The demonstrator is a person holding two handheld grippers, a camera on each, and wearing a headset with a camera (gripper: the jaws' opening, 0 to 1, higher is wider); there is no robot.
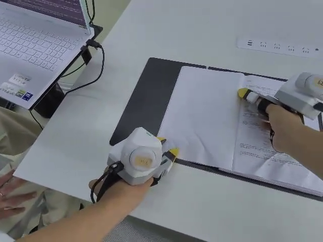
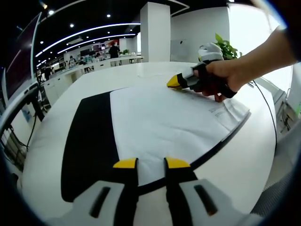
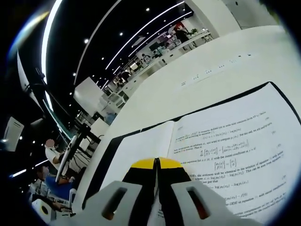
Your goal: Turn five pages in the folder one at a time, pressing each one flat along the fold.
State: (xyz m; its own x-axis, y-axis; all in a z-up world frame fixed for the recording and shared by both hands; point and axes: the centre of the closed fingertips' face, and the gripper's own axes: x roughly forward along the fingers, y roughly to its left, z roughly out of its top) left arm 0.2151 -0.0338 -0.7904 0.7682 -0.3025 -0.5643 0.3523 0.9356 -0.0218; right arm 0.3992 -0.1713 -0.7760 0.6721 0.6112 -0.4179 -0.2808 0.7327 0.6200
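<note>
The folder lies open on the white table, its black inside cover (image 1: 144, 98) bare at the left. A blank turned page (image 1: 202, 116) lies over the left half and a printed page (image 1: 262, 148) over the right. My left gripper (image 1: 167, 146) is at the folder's near edge, its yellow-tipped jaws a little apart over the blank page's (image 2: 155, 122) bottom edge, nothing clearly gripped (image 2: 151, 163). My right gripper (image 1: 244, 93) is shut, its tips resting at the fold near the top of the pages (image 3: 156, 163). It also enters the left gripper view (image 2: 175, 82).
An open white laptop (image 1: 35, 45) sits at the far left with black cables (image 1: 98, 55) running off it. A white power strip (image 1: 277, 46) lies beyond the folder. Another person's hand (image 1: 10, 194) rests below the table's left edge.
</note>
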